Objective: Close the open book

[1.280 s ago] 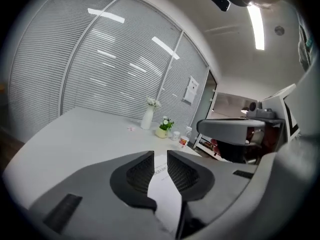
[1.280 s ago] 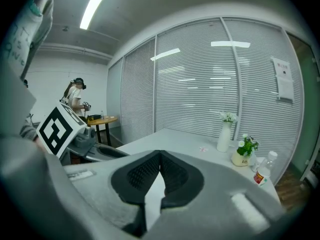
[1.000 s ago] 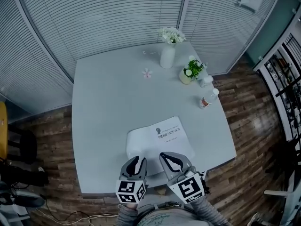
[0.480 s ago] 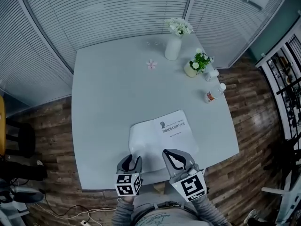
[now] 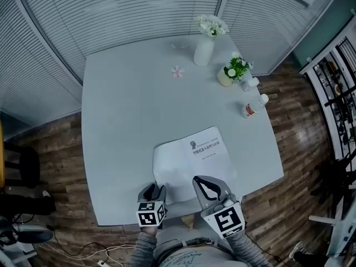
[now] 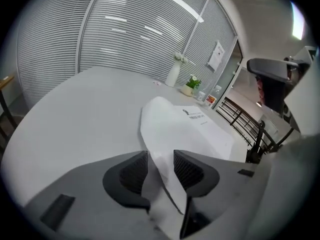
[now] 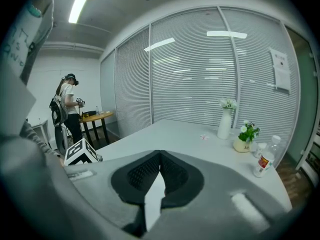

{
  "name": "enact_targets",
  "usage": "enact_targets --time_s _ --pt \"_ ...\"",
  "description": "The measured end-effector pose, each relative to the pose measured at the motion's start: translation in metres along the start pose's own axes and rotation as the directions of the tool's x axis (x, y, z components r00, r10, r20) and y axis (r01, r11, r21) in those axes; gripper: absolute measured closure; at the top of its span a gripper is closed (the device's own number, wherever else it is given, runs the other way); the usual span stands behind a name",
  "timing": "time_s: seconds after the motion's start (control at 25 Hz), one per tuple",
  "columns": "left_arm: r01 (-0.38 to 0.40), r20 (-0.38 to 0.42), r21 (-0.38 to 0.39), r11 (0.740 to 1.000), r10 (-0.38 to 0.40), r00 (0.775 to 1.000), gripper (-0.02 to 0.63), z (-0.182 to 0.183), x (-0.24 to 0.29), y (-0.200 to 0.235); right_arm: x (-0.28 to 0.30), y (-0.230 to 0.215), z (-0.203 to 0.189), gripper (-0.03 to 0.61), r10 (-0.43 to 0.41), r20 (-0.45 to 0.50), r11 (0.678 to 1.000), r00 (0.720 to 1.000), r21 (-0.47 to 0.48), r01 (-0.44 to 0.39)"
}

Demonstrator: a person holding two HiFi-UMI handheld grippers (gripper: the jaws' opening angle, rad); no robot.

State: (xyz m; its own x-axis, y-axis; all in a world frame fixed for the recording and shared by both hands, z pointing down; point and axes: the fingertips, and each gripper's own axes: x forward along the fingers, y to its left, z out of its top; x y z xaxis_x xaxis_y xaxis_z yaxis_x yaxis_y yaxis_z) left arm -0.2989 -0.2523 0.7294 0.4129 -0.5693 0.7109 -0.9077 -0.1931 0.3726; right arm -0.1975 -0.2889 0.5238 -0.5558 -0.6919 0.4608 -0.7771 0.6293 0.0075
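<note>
The open book (image 5: 196,156) lies white at the near edge of the grey table (image 5: 122,121); its right page carries print. The left page (image 6: 156,121) curls up off the book. My left gripper (image 5: 152,190) hangs low at the table's near edge. Its jaws stand open, and the curled page's edge runs through the gap (image 6: 160,159) without being pressed. My right gripper (image 5: 206,184) is over the book's near right corner. In the right gripper view its fingertips meet (image 7: 159,155), shut, and white shows through the slit behind them.
At the far right of the table stand a white vase with flowers (image 5: 203,50), a small potted plant (image 5: 228,74) and a bottle (image 5: 251,107). A pink flower (image 5: 177,72) lies nearby. Slatted blinds wall the room. A person (image 7: 67,109) stands at another table.
My left gripper has sunk toward the table's near edge and looks smaller in the head view. The right gripper has stayed over the book's corner. The book lies as before.
</note>
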Motion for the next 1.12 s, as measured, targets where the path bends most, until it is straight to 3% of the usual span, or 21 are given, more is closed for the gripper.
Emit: enact_targets --time_s 0.44,0.52,0.76,1.12 --pt "0.033 -0.08 -0.031 0.999 -0.036 0.996 0.455 -0.014 0.018 -0.002 0.001 -0.01 0.001 0.577 -0.034 0.005 0.999 0.999 0.025 0.034" --pt "0.033 -0.081 -0.036 0.999 -0.035 0.996 0.48 -0.014 0.018 -0.003 -0.003 -0.014 0.0 0.577 -0.043 0.003 0.999 0.999 0.025 0.043" --pt "0.034 -0.072 -0.07 0.997 -0.039 0.997 0.547 -0.01 0.019 -0.007 -0.012 -0.026 -0.003 0.577 -0.063 0.007 0.998 0.998 0.024 0.063" --pt "0.046 -0.005 -0.084 0.995 -0.046 0.999 0.579 0.012 0.01 -0.017 -0.02 -0.035 -0.006 0.577 -0.059 0.026 0.998 0.998 0.012 0.059"
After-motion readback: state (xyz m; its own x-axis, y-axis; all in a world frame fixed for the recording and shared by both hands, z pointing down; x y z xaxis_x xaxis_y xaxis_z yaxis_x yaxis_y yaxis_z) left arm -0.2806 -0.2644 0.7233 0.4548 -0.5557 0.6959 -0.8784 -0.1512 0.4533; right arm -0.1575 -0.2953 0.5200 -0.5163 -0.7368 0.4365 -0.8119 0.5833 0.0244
